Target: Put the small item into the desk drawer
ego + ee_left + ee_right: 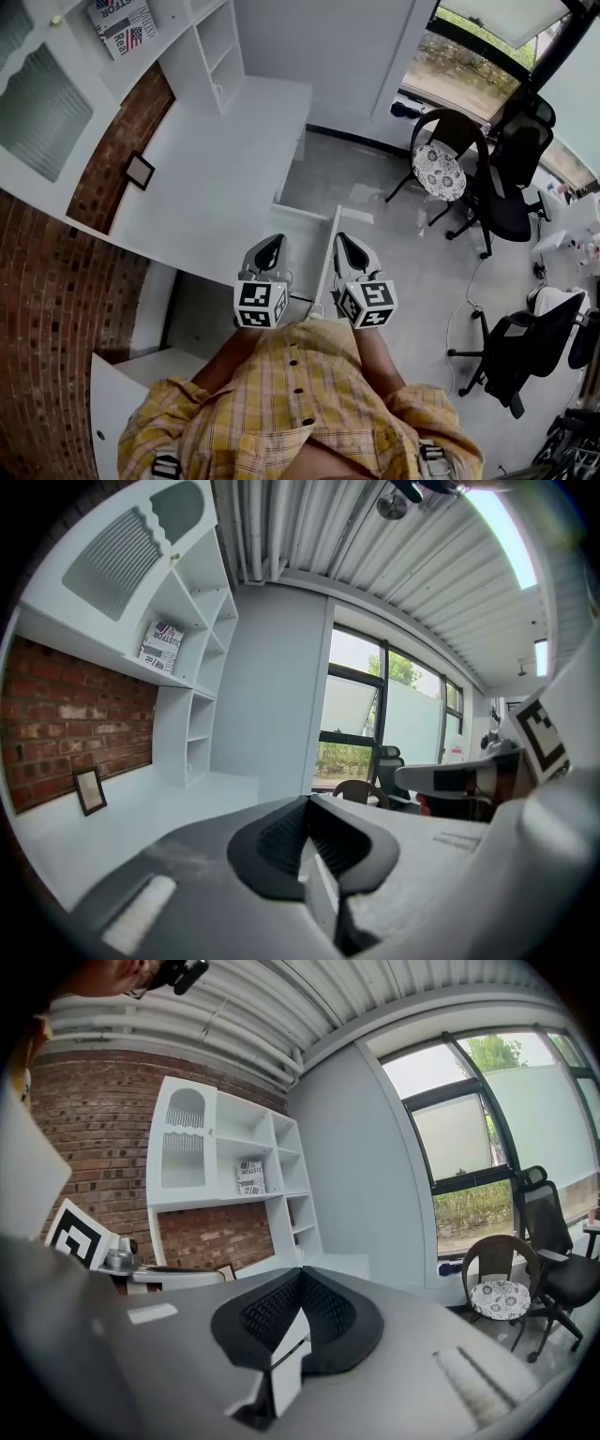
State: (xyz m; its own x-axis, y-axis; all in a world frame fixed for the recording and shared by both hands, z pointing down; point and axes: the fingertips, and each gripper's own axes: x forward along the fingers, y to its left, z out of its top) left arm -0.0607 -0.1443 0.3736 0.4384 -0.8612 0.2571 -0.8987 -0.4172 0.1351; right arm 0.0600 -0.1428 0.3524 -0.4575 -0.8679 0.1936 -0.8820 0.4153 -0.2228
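Observation:
Both grippers are held side by side in front of the person's chest, above the near end of the white desk [216, 159]. My left gripper [272, 242] is shut with nothing between its jaws, and it points along the desk [141, 808] toward the windows. My right gripper [345, 239] is also shut and empty, just right of a thin white panel edge [325, 258]. A small black-framed picture [140, 171] leans on the brick wall at the back of the desk. It also shows in the left gripper view as the picture [89, 789]. No open drawer shows in any view.
White shelves hold a book [122, 23] above the desk. A white panel with a small knob [112, 403] lies at lower left. A wicker chair with a patterned cushion [439, 169] and black office chairs [511, 187] stand on the grey floor at right.

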